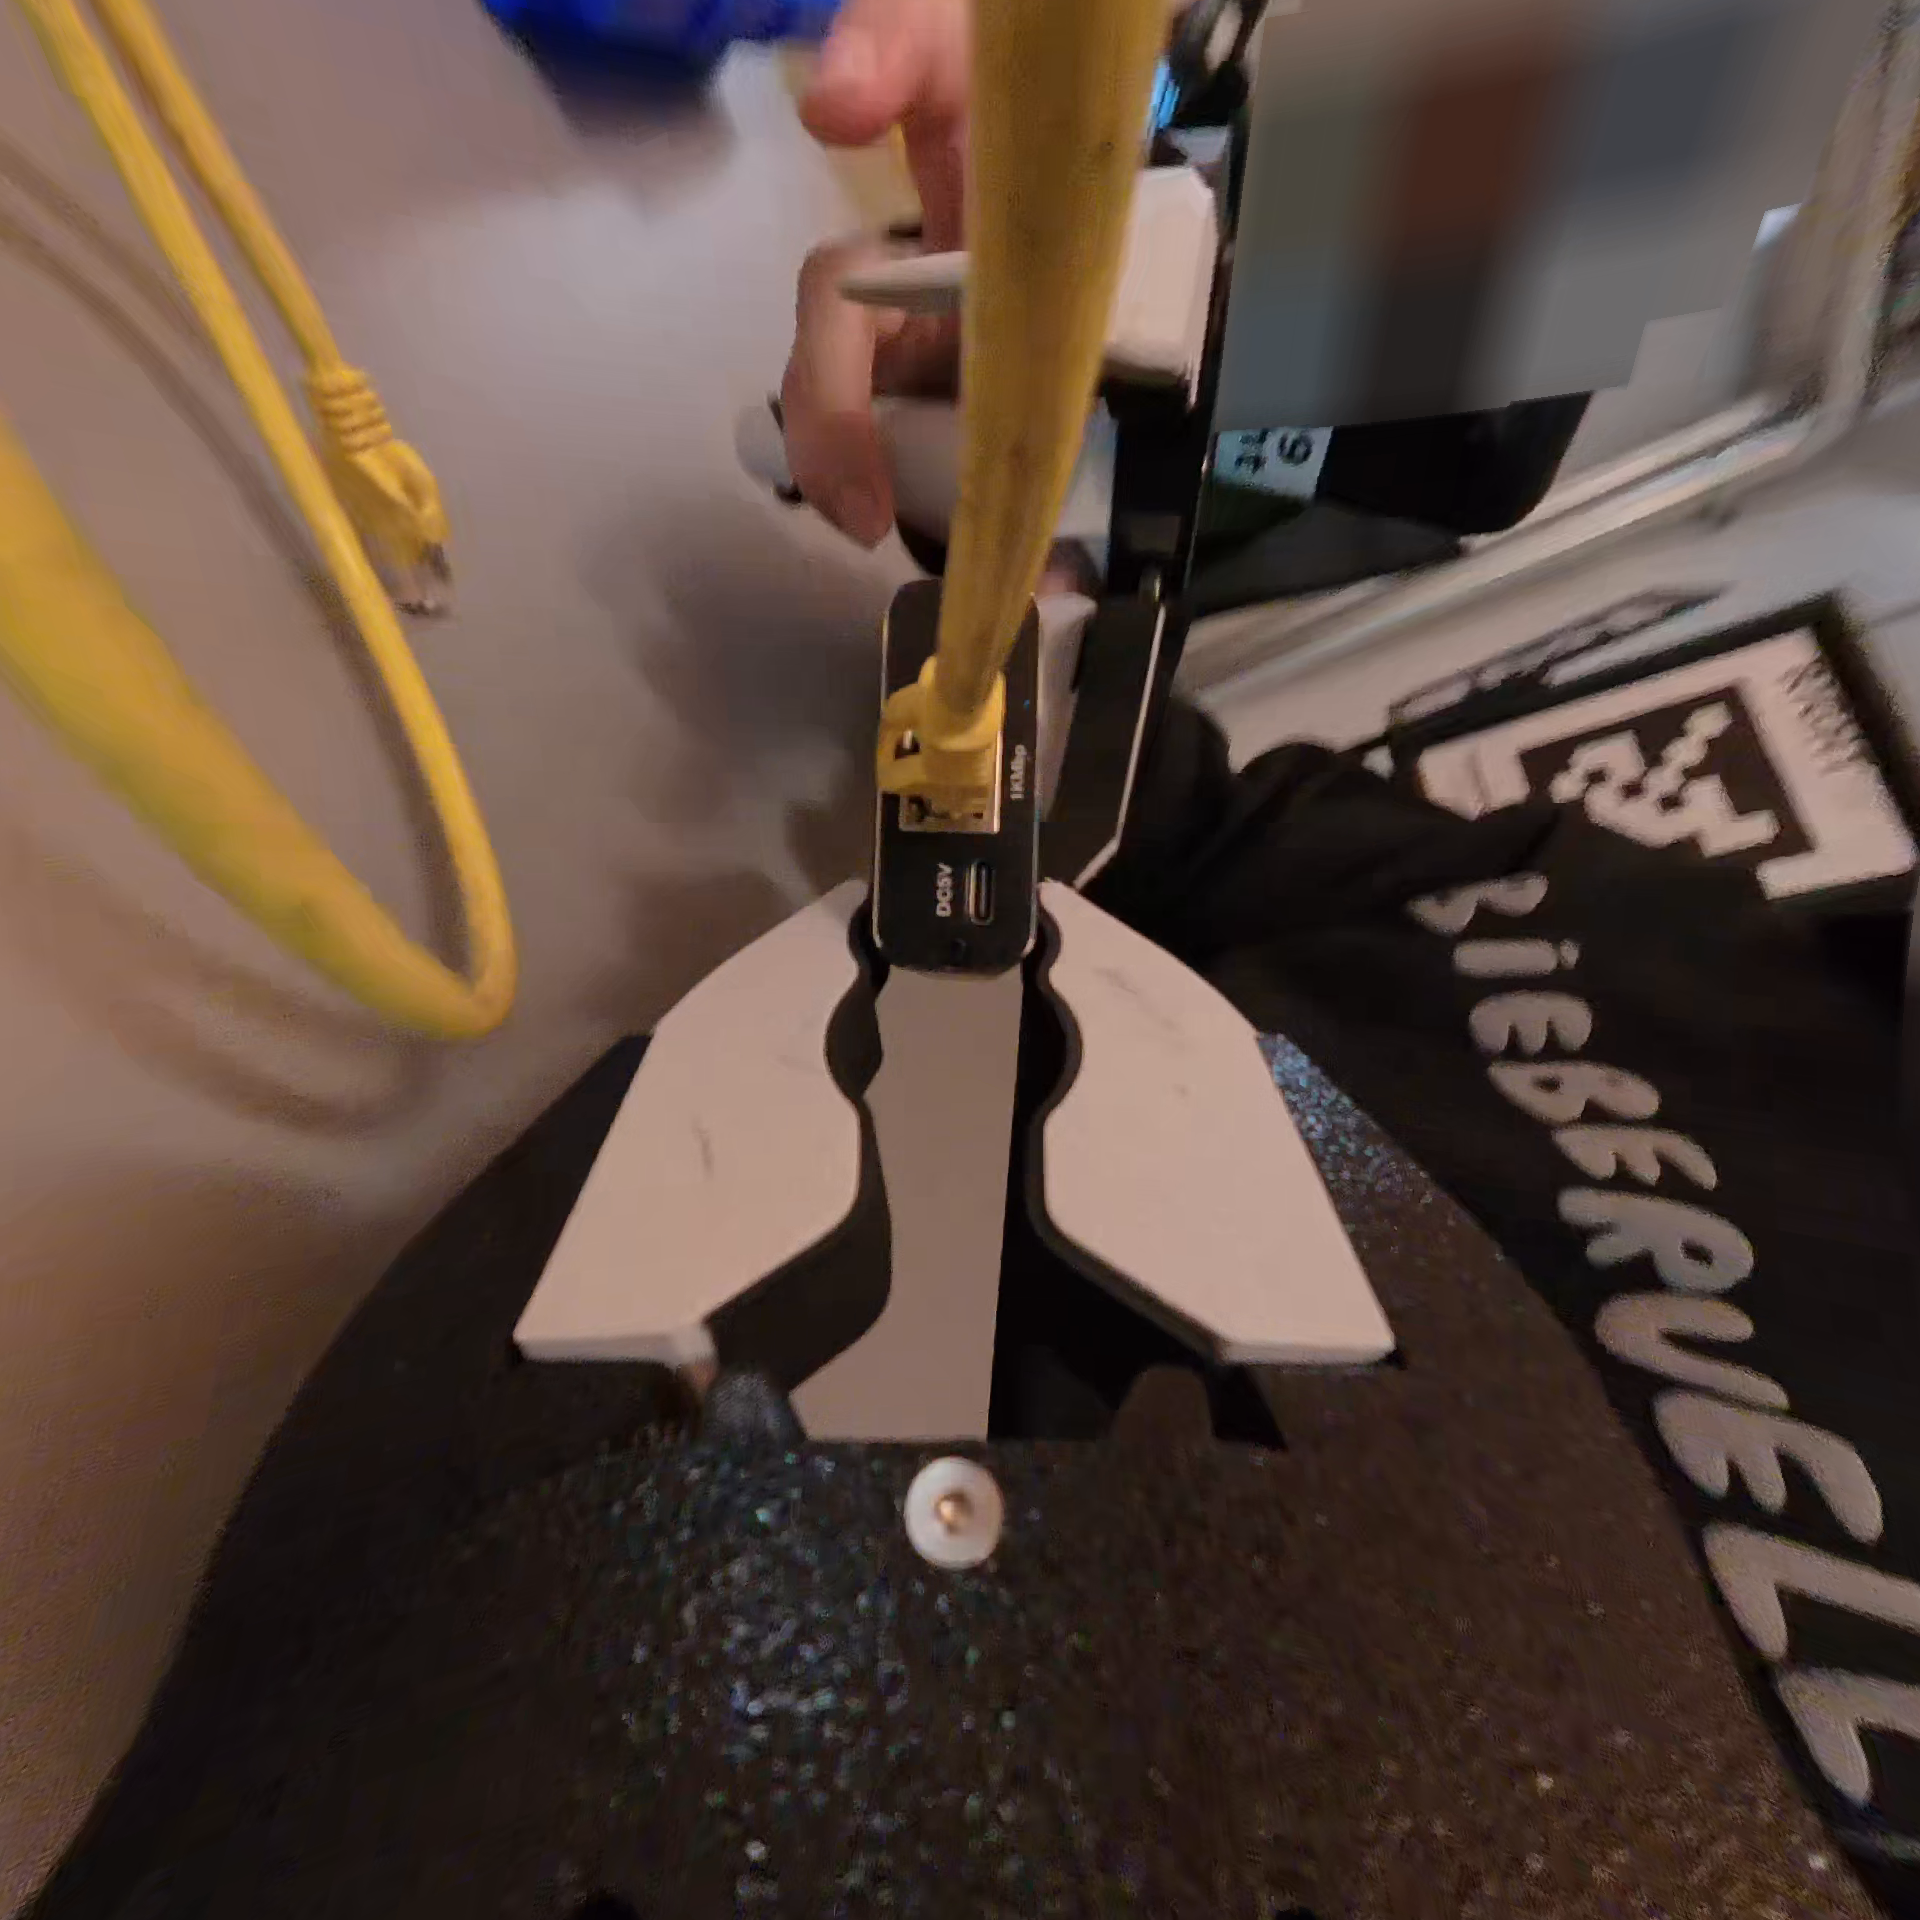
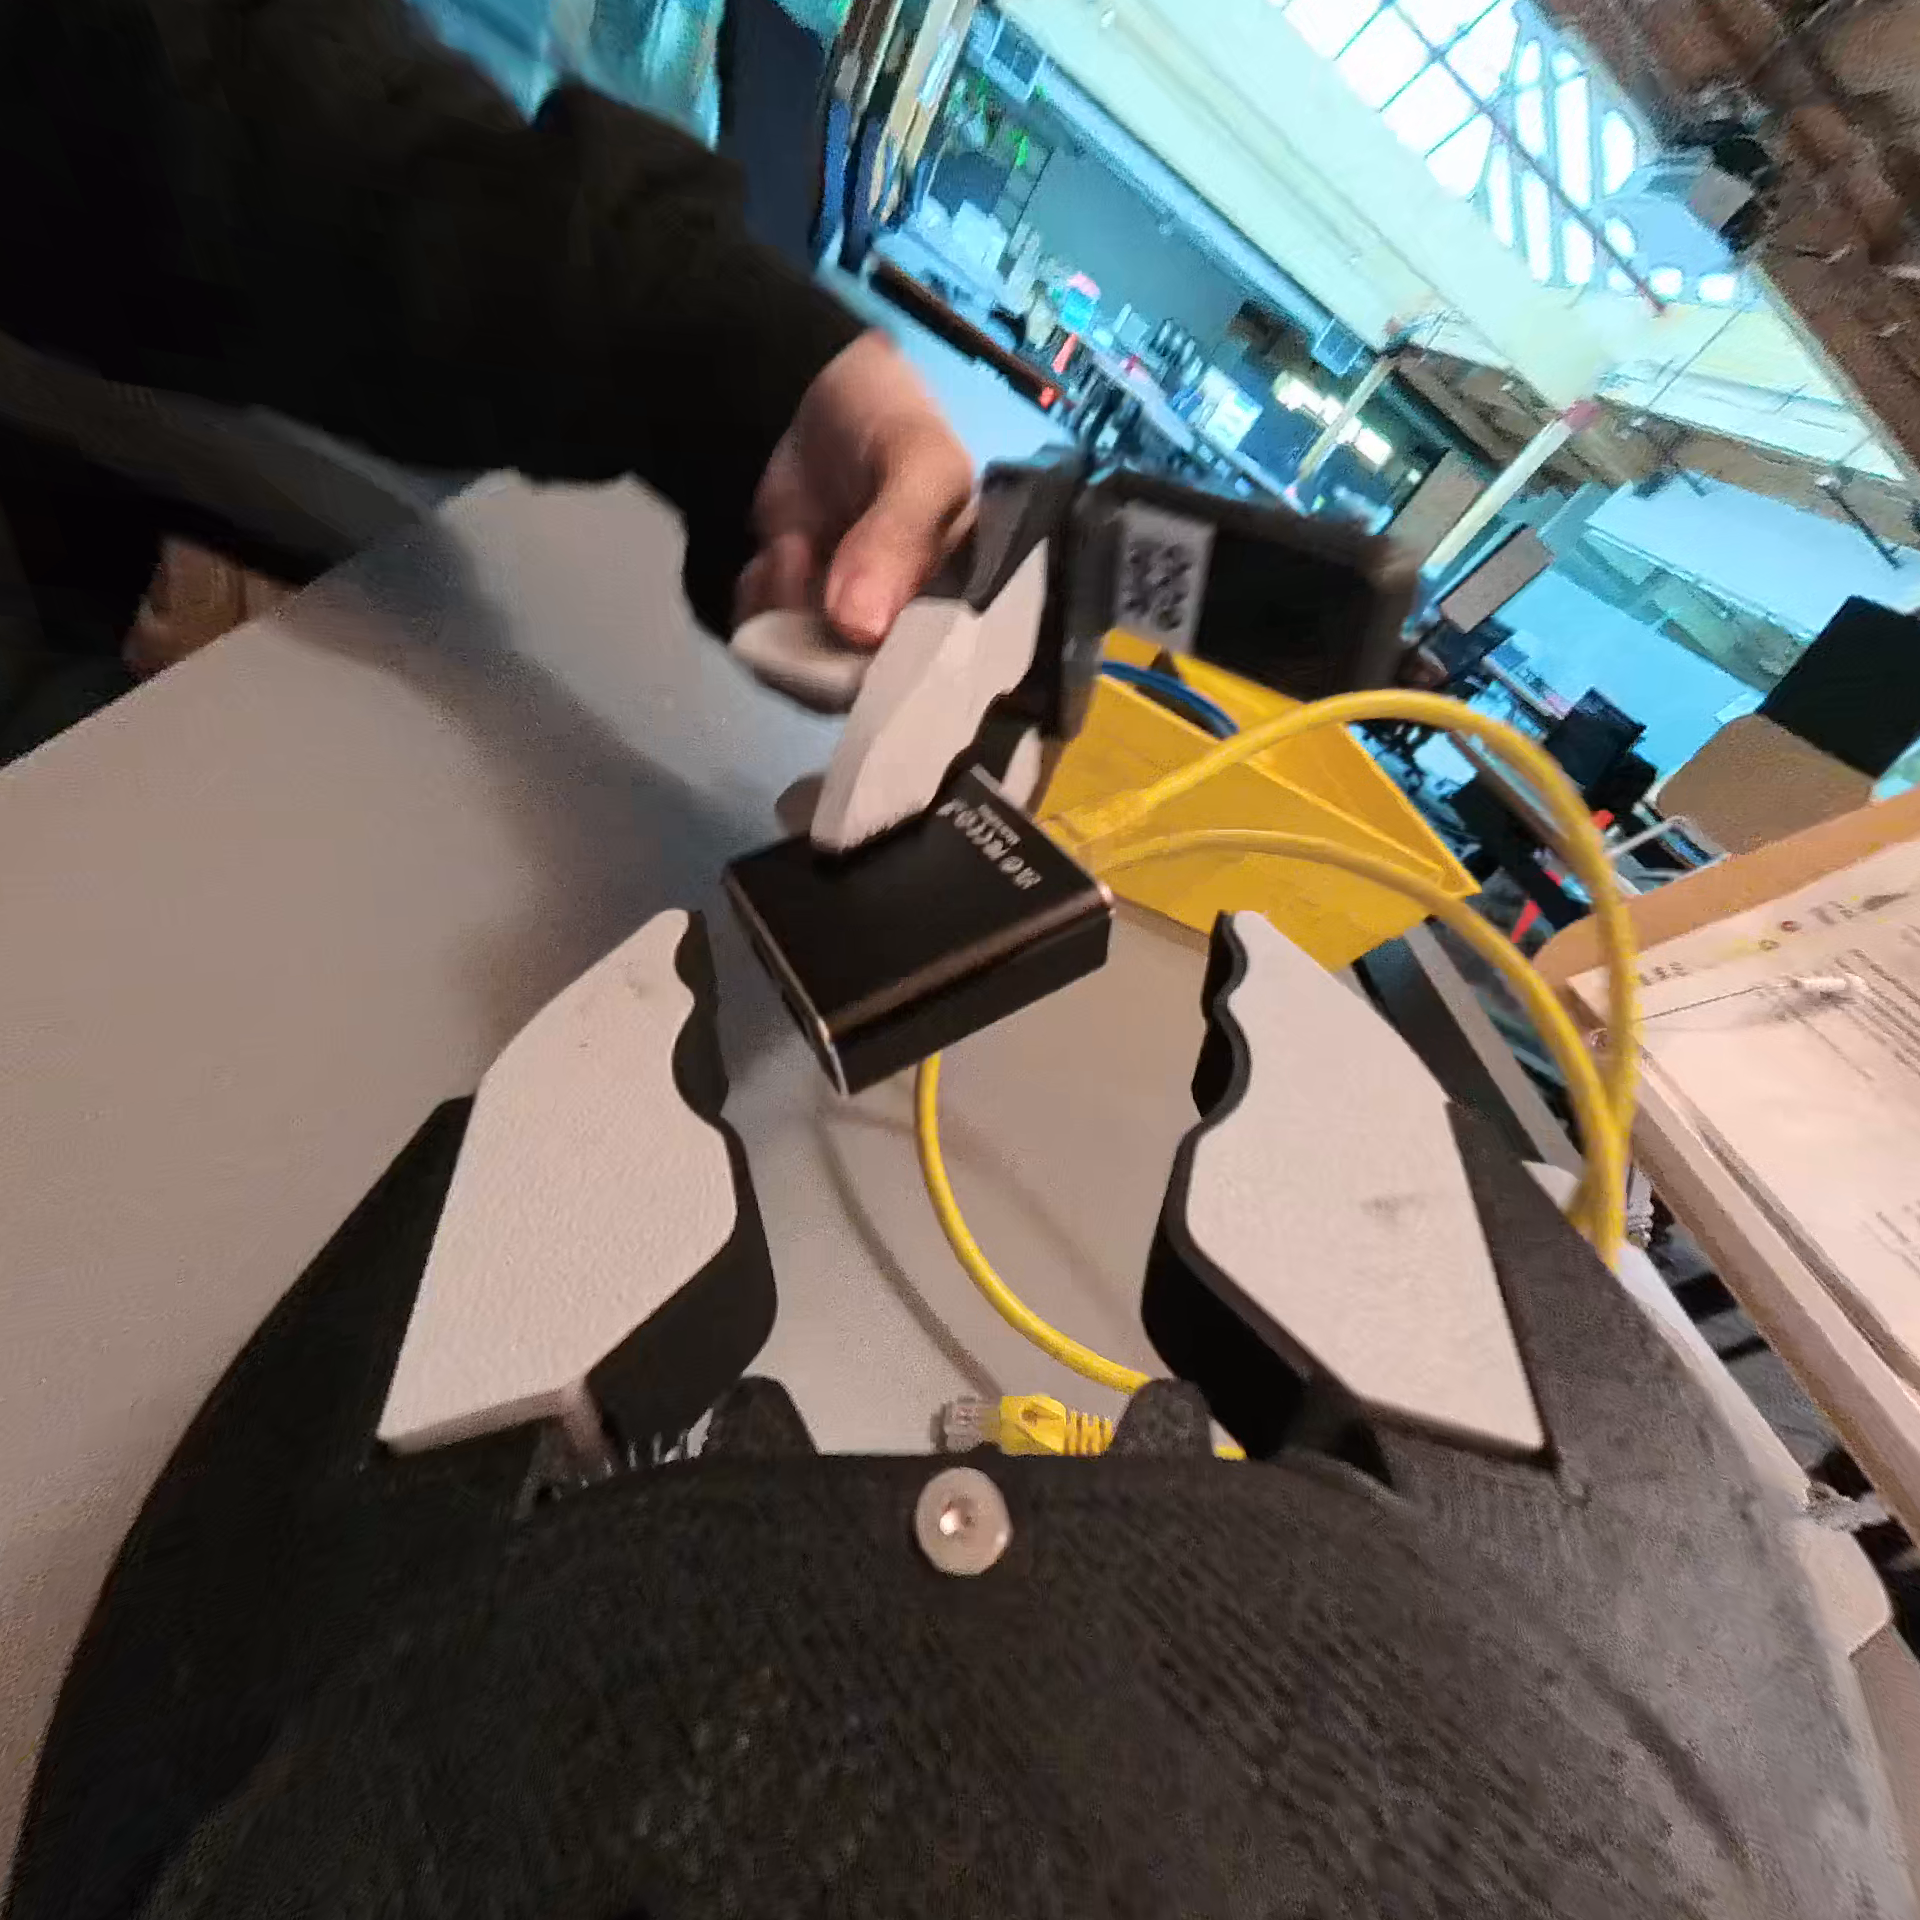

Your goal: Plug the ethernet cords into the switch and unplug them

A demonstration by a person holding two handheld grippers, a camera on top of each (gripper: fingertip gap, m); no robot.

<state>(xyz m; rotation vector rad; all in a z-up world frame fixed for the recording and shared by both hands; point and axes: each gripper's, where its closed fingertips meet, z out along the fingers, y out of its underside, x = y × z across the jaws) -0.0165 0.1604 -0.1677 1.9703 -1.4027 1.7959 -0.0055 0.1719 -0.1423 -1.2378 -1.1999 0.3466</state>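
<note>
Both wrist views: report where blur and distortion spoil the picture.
Left wrist view: switch fairly sharp between the left gripper; loose yellow cords and table motion-smeared. Right wrist view: fisheye bends the background hall; hand blurred, right gripper sharper.

switch point(image 1: 956, 831): white lettering | black garment point(image 1: 1662, 1143): large white lettering

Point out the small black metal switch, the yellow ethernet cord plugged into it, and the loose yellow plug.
Small black metal switch point(image 1: 961, 904): left wrist view, port face.
Yellow ethernet cord plugged into it point(image 1: 1023, 364): left wrist view, mid-cable.
Loose yellow plug point(image 1: 390, 499): left wrist view, connector boot.
</note>
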